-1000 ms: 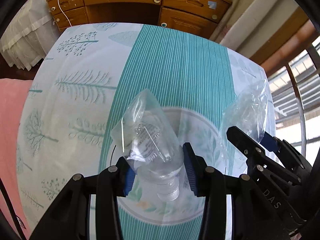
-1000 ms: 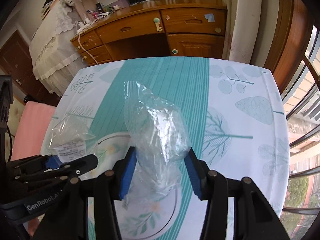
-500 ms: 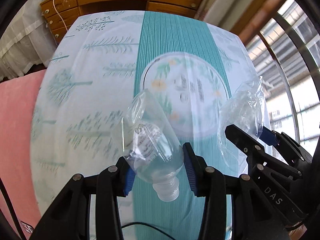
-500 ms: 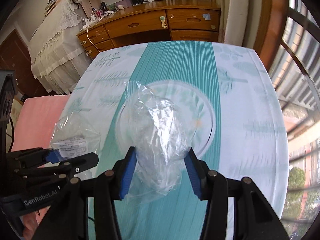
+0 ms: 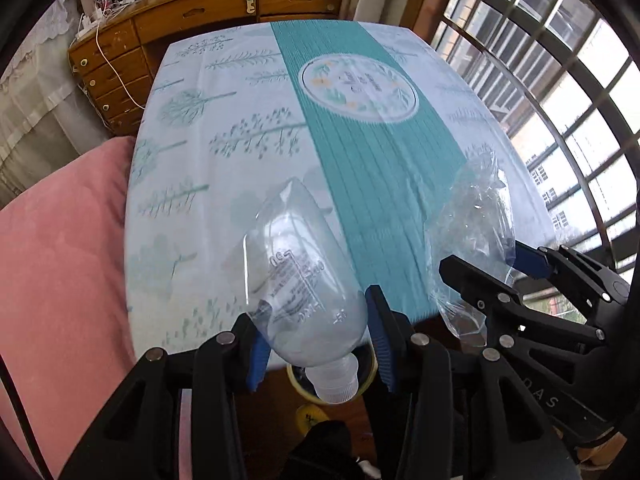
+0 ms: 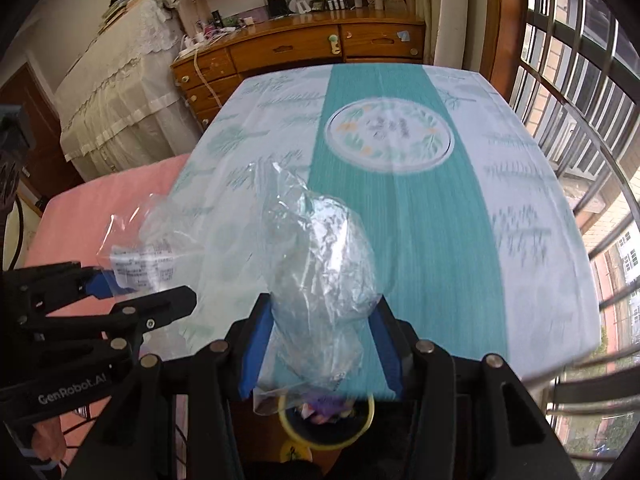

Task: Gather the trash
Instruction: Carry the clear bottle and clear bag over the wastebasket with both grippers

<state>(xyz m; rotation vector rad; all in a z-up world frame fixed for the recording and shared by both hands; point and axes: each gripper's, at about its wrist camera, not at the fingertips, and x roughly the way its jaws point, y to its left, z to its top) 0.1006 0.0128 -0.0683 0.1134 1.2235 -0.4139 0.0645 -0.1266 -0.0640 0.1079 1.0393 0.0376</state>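
Left tongs (image 5: 316, 346) grasp a clear bottle (image 5: 304, 280); right tongs (image 6: 320, 344) grasp crumpled plastic (image 6: 320, 256), both past the surface's (image 6: 520, 240) near edge above the bin (image 6: 326, 426); dropping remains.

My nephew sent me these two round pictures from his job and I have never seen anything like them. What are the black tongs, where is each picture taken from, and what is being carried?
There is no robot here: a person holds a black two-finger tool in each hand, and each tool carries a wide-angle camera looking along its fingers. One picture comes from the left hand-held gripper, the other from the right hand-held gripper.

The left one is shut on a crushed clear plastic bottle with a white cap. The right one is shut on a crumpled clear plastic bag. Each tool also appears at the edge of the other's picture.

Beyond them is a table under a teal-striped cloth with tree prints. Below its near edge stands a yellow-rimmed round bin, with something already in it; it is probably where this trash goes.
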